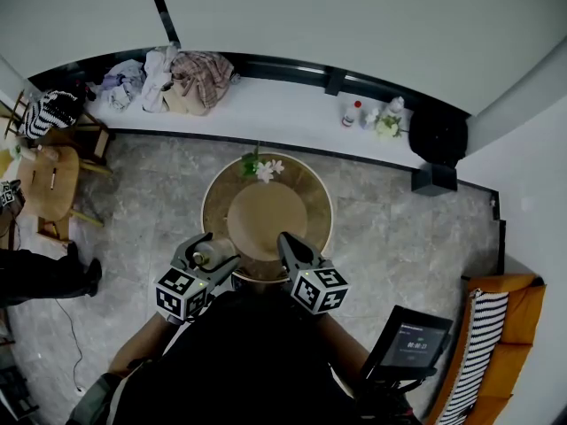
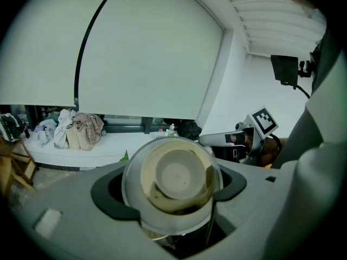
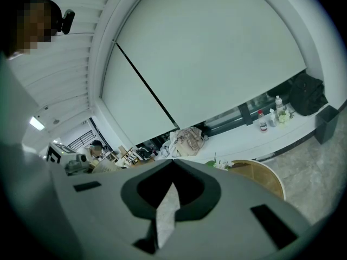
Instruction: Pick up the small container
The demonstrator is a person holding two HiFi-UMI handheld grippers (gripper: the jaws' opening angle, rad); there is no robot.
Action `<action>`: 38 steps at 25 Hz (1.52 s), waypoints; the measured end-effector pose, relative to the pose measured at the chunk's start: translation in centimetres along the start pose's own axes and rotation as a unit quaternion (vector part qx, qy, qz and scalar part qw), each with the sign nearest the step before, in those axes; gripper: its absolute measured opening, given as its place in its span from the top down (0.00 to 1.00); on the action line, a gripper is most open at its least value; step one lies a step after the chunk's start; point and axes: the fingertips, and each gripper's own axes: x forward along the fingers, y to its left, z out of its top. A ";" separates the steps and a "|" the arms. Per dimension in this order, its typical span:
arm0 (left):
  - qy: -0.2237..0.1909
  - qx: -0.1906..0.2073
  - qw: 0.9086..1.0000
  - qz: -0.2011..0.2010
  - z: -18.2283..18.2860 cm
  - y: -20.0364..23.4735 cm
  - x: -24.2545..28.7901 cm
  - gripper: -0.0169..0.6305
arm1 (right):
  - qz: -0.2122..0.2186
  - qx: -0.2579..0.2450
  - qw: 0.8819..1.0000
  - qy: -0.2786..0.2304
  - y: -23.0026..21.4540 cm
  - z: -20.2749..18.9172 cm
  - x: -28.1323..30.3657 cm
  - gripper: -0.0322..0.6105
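Observation:
The small container point(image 1: 211, 256) is a clear round jar with a pale inside, held off the round wooden table point(image 1: 312, 193) near its front left edge. My left gripper point(image 1: 207, 248) is shut on it. In the left gripper view the small container point(image 2: 176, 175) fills the space between the dark pads of the left gripper point(image 2: 173, 191), its round end facing the camera. My right gripper point(image 1: 285, 240) hovers over the table's front edge, beside the left one, shut with nothing in it. In the right gripper view the right gripper point(image 3: 172, 164) has its tips meeting.
A small bunch of flowers point(image 1: 262, 168) stands at the table's far edge. Behind it runs a white ledge point(image 1: 283, 109) with piled clothes point(image 1: 182, 78), bottles point(image 1: 354, 113) and a black bag point(image 1: 438, 133). A wooden side table point(image 1: 49, 180) is at left, an orange seat point(image 1: 500, 335) at right.

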 end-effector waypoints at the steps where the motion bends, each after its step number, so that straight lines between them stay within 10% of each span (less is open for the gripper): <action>1: 0.000 -0.001 1.000 0.000 0.0 0.0 0.0 0.44 | 0.000 0.000 1.000 0.000 0.0 0.0 0.0 0.94; 38: -0.027 -0.010 1.000 -0.008 0.8 -0.3 0.1 0.44 | 0.035 -0.044 0.998 0.009 1.9 -0.5 0.2 0.94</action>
